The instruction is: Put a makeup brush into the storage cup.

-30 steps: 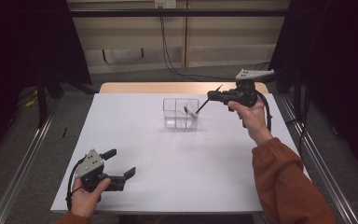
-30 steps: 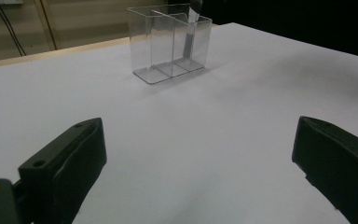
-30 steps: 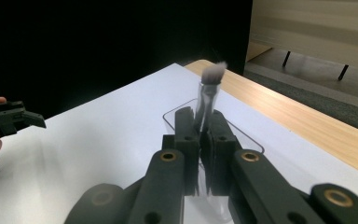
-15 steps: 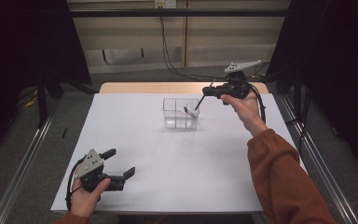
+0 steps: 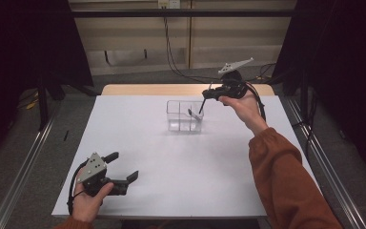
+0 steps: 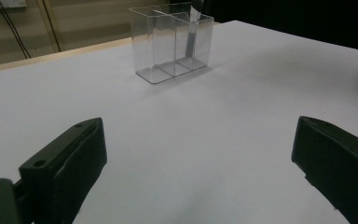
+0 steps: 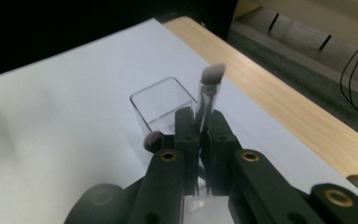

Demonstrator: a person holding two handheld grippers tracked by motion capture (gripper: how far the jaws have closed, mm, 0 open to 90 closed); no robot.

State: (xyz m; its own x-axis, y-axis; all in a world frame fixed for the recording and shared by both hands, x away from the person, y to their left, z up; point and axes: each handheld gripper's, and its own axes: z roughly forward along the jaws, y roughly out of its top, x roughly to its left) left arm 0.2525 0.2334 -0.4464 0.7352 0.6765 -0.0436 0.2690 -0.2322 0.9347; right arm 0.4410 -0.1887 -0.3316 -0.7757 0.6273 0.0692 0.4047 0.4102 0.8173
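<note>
A clear plastic divided box (image 5: 185,116) stands on the white table at the far middle. My right gripper (image 5: 208,94) hangs just above its right end, shut on a thin dark makeup brush (image 5: 201,107) that slants down toward the box. In the right gripper view the brush (image 7: 208,100) sticks out past the closed jaws, with its angled bristles (image 7: 213,73) ahead. Another brush (image 7: 153,140) with a round head leans in the box (image 7: 161,100). My left gripper (image 5: 123,166) rests open and empty near the table's front left; its view shows the box (image 6: 172,42) far ahead.
The white table top (image 5: 138,129) spreads wide between the two grippers. A wooden strip (image 5: 138,89) runs along the far edge. Metal rails (image 5: 24,162) flank the table on both sides, and cables (image 5: 171,52) hang against the back wall.
The right hand has moved left toward the box with the brush in its jaws, and the brush now stands steeper. The left gripper has stayed where it was.
</note>
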